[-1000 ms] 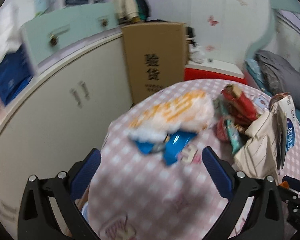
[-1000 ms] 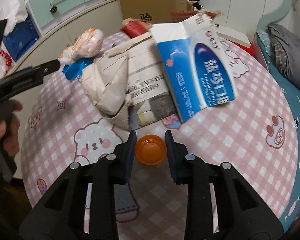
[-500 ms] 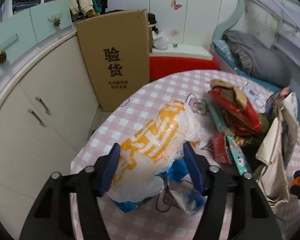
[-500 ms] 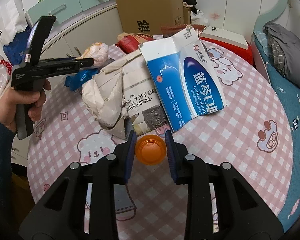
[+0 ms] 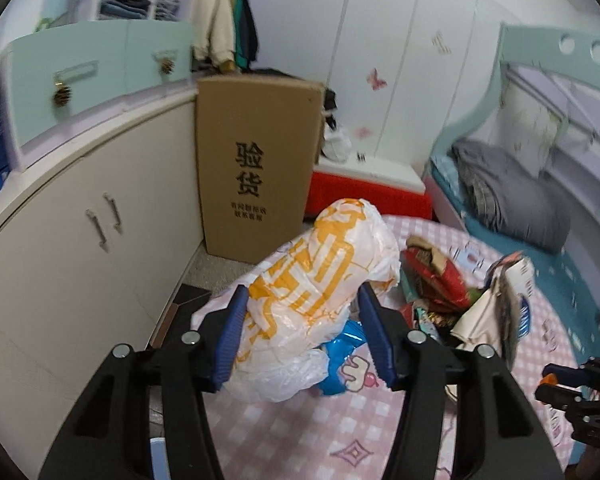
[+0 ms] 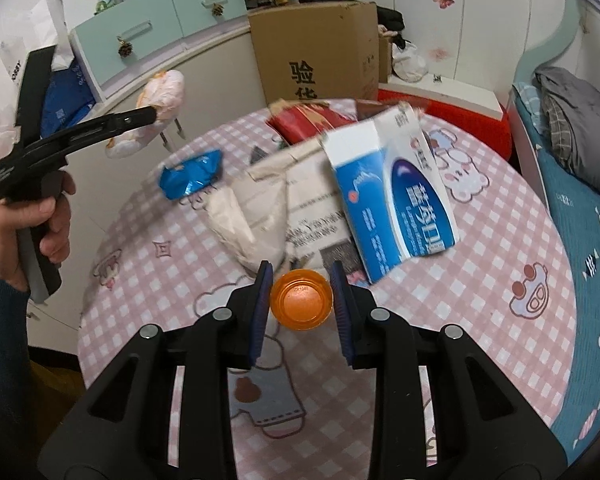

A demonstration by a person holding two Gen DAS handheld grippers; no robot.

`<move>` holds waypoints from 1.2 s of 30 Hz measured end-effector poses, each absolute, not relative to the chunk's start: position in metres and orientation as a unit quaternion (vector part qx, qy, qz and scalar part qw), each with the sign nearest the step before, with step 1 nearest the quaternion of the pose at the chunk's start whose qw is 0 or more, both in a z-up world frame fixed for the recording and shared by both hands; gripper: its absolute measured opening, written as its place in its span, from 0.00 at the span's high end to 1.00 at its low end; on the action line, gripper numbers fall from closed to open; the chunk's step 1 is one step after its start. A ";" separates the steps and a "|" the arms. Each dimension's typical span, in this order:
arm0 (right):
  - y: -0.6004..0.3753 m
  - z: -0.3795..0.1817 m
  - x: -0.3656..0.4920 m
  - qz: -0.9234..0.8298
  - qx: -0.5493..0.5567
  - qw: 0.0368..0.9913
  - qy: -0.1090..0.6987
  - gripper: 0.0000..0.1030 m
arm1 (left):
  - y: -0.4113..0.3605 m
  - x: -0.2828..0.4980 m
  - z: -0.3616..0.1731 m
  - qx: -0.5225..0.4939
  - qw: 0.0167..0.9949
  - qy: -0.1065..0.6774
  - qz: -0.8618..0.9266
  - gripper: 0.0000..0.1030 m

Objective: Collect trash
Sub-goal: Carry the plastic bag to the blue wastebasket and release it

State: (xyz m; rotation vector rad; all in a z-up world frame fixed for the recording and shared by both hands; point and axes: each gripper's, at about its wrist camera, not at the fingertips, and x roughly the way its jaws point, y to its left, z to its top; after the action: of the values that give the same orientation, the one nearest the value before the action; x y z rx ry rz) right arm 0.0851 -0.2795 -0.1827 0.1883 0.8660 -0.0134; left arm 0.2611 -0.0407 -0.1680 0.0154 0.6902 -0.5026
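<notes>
My left gripper is shut on a white plastic bag with orange print and holds it lifted above the table's left edge; it also shows in the right wrist view. My right gripper is shut on an orange bottle cap just above the round pink checked table. On the table lie a blue wrapper, crumpled newspaper, a blue-and-white carton and red wrappers.
A tall cardboard box stands on the floor behind the table, next to white cabinets. A red-and-white box sits behind it. A bed with grey bedding runs along the right.
My left gripper closed on the plastic bag and lifted it off the table, up and to the left. The blue wrapper stayed on the table. My right gripper kept holding the orange cap.
</notes>
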 end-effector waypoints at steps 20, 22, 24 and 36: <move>-0.058 -0.174 0.164 0.237 0.053 0.867 0.435 0.72 | 0.206 0.177 -0.250 -0.182 0.895 0.406 -0.008 0.47; -0.024 -0.185 0.175 0.265 0.055 0.849 0.453 0.72 | 0.231 0.172 -0.275 -0.200 0.882 0.427 0.017 0.47; 0.008 -0.200 0.185 0.284 0.049 0.833 0.473 0.72 | 0.253 0.170 -0.303 -0.222 0.864 0.450 0.042 0.47; 0.107 -0.323 0.242 0.266 0.038 0.745 0.610 0.71 | 0.298 0.180 -0.419 -0.264 0.797 0.538 0.078 0.44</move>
State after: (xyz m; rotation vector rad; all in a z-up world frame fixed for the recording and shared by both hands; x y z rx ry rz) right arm 0.2418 0.1071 -0.3231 0.0825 1.3357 0.5827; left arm 0.1801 0.2984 -0.4191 -0.5662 1.1556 0.1686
